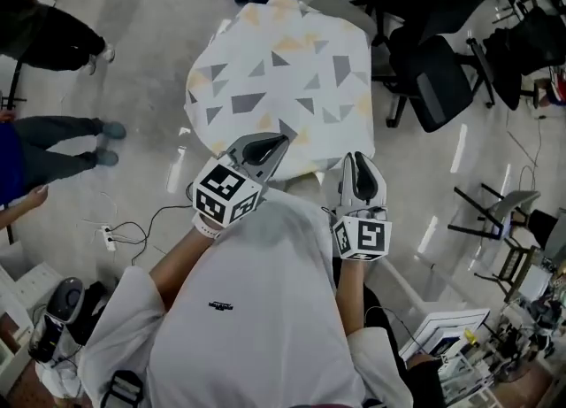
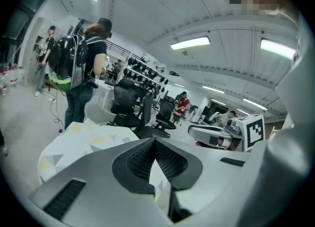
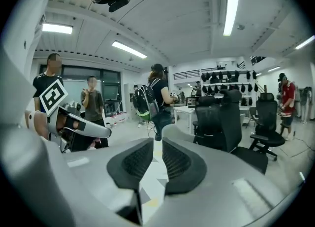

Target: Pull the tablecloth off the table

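Nothing pulled yet: cloth (image 1: 283, 79) lies spread just ahead of the 2 tongs; left gripper (image 1: 281, 142) pinched shut, empty; right gripper (image 1: 358, 157) narrowly parted, empty.

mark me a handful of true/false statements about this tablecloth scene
1. The tablecloth is plain red. False: it is white with grey and yellow triangles.
2. The tablecloth lies spread out, not bunched up. True.
3. The right tool has its jaws slightly apart. True.
4. The left tool is wide open. False: its jaw tips meet.
5. Nobody else is around. False: a person's legs show at the left of the head view.
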A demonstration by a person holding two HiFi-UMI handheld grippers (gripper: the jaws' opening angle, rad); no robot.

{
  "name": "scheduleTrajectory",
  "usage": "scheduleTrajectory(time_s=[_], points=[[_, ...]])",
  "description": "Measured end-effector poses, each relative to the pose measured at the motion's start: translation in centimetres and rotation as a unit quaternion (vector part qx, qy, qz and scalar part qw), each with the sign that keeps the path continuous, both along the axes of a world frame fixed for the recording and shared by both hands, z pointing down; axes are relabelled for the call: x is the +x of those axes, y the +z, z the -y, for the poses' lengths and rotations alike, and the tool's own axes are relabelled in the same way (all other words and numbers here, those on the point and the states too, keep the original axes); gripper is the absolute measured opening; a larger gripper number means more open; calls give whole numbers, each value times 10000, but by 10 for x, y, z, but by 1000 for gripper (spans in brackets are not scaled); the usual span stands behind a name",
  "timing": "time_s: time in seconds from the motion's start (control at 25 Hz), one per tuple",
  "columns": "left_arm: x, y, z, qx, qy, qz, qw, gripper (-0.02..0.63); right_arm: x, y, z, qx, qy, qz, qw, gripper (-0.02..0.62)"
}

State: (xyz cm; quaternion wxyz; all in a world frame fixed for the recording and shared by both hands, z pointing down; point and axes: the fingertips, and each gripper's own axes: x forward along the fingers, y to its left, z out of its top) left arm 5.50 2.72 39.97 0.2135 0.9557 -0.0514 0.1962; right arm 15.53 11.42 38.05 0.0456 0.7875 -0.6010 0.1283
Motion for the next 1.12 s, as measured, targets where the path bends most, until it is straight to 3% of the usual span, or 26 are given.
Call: scheduleTrajectory(time_s=[0.16,0.52,0.88,1.12], points=[[12,-7,24,-13,-800,104,9967,8,23,2,44,-88,-825,168,9964,63],[43,5,59,-101,-1904,337,9811,8,58,22,107,-263,-2058,328,9777,69],[50,26,93,-171,-2651,491,9628,8,71,40,190,-402,-3218,119,9459,126],[57,52,120,-325,-3018,483,9516,7,73,80,258,-688,-3879,-134,9190,177]])
